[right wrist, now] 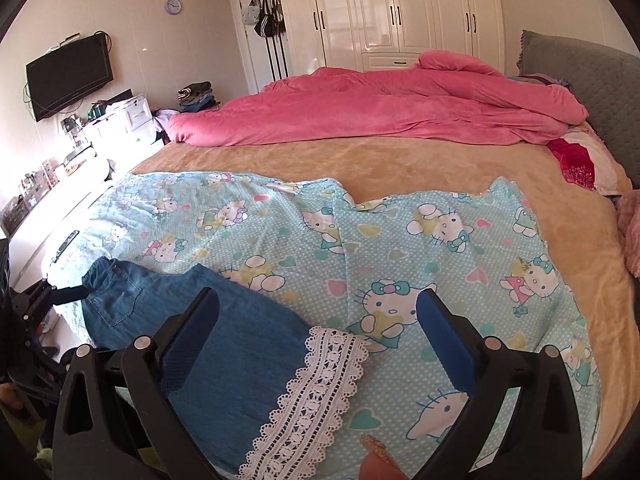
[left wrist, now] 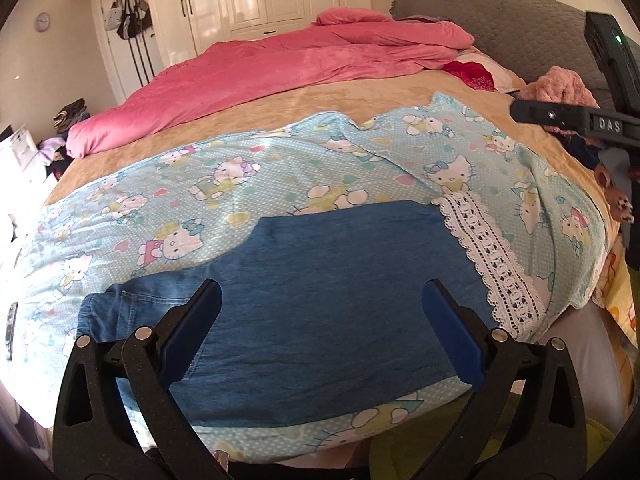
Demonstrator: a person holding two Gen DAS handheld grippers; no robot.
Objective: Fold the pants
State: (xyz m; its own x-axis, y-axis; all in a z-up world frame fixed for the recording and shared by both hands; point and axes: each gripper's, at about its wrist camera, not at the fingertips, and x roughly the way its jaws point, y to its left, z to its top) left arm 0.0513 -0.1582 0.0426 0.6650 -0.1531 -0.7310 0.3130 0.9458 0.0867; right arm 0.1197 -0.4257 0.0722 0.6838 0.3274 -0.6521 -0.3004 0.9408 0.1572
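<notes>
Blue denim pants (left wrist: 320, 296) lie flat on a light-blue cartoon-cat sheet (left wrist: 248, 176), waistband to the left, white lace hem (left wrist: 492, 252) to the right. My left gripper (left wrist: 322, 292) is open and empty, hovering over the middle of the pants. My right gripper (right wrist: 318, 304) is open and empty above the lace hem (right wrist: 316, 396) end of the pants (right wrist: 224, 340). The right gripper's body shows at the right edge of the left wrist view (left wrist: 560, 116). The left gripper's fingertip (right wrist: 70, 294) shows beside the waistband in the right wrist view.
The cat sheet (right wrist: 440, 240) covers a tan blanket (right wrist: 360, 160) on a bed. A pink duvet (right wrist: 380, 108) is bunched along the far side. A grey headboard (right wrist: 592, 80) stands at right. White drawers and clutter (right wrist: 80, 140) line the left wall.
</notes>
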